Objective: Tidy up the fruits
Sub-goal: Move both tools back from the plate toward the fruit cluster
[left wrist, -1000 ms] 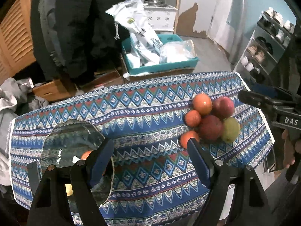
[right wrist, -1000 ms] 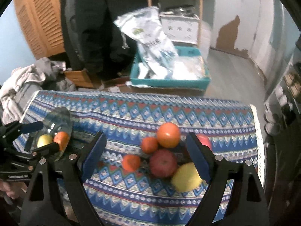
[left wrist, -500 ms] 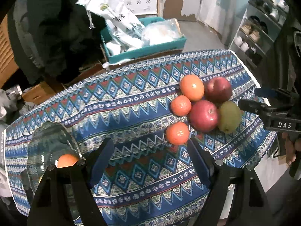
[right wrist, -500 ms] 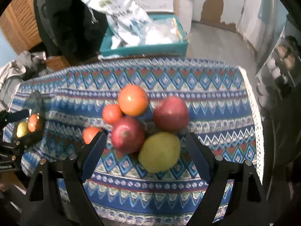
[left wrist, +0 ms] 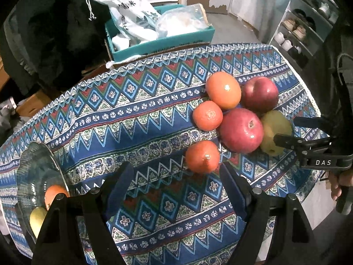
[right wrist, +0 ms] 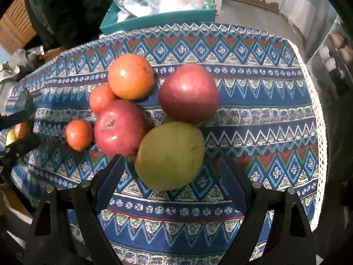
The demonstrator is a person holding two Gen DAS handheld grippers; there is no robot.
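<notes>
Several fruits lie in a cluster on the patterned tablecloth (left wrist: 136, 119): a large orange (left wrist: 223, 89), two small oranges (left wrist: 207, 115) (left wrist: 202, 156), two red apples (left wrist: 241, 130) (left wrist: 259, 93) and a green pear (left wrist: 275, 130). My left gripper (left wrist: 176, 187) is open and empty, just short of the nearest small orange. My right gripper (right wrist: 171, 176) is open, its jaws on either side of the near end of the pear (right wrist: 169, 155), not touching it. A glass bowl (left wrist: 33, 165) at the left holds an orange (left wrist: 55, 195) and a yellow fruit (left wrist: 37, 217).
A teal box (left wrist: 163, 42) with white bags stands on the floor beyond the table's far edge. A shoe rack (left wrist: 304, 22) is at the far right. The cloth's white fringe (right wrist: 317, 119) marks the right table edge.
Both grippers have moved forward and down toward the fruit cluster. The right one has closed in on the pear, the left on the small orange. Both stay open.
</notes>
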